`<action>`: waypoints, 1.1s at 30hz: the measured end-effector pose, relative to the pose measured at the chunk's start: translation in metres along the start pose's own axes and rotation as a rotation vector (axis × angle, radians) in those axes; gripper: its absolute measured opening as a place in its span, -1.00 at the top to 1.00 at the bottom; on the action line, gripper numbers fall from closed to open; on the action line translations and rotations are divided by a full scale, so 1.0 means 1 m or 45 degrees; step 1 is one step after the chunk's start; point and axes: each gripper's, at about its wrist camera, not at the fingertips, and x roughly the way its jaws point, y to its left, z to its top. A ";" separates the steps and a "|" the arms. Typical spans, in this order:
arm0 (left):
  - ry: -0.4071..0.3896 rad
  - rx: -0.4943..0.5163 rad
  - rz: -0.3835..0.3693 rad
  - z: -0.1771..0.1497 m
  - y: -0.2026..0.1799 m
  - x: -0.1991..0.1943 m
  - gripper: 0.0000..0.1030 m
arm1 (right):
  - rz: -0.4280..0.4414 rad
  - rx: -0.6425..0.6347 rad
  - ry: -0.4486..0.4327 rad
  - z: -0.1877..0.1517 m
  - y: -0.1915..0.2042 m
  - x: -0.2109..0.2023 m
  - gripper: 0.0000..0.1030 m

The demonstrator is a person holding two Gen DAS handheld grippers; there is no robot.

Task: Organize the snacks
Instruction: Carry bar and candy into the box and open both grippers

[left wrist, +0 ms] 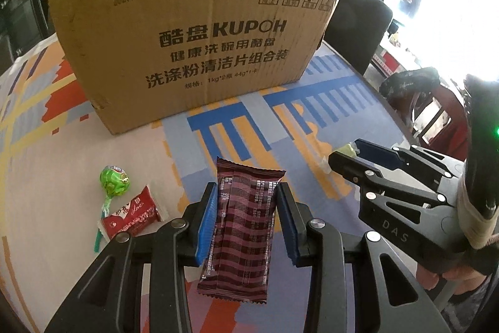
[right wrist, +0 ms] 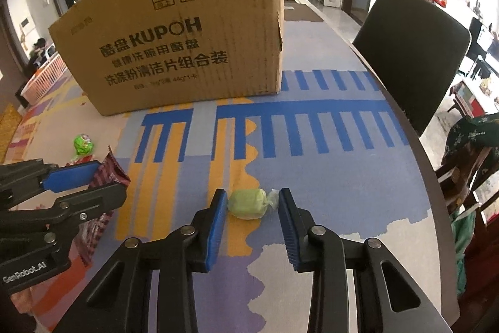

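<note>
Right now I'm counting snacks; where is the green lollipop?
Left wrist view, left side: the green round lollipop lies on the patterned tablecloth, touching the red candy packet.

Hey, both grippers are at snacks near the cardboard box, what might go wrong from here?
1. The right hand-held gripper has the small green candy between its pads, but the right pad does not clearly touch it, so it may slip out on lifting.
2. The left hand-held gripper pinches the maroon snack packet by its edges; the packet could buckle or slide.
3. The cardboard box stands tall, so a low carry could hit its wall.
</note>
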 end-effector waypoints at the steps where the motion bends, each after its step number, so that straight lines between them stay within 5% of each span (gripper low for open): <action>1: -0.004 -0.008 0.001 0.000 0.000 -0.002 0.27 | -0.001 -0.003 -0.010 0.000 0.001 -0.003 0.32; 18: -0.243 -0.052 0.042 0.024 0.001 -0.076 0.27 | 0.060 -0.059 -0.238 0.023 0.024 -0.078 0.32; 33: -0.447 -0.045 0.087 0.075 0.009 -0.140 0.27 | 0.105 -0.083 -0.484 0.076 0.043 -0.134 0.32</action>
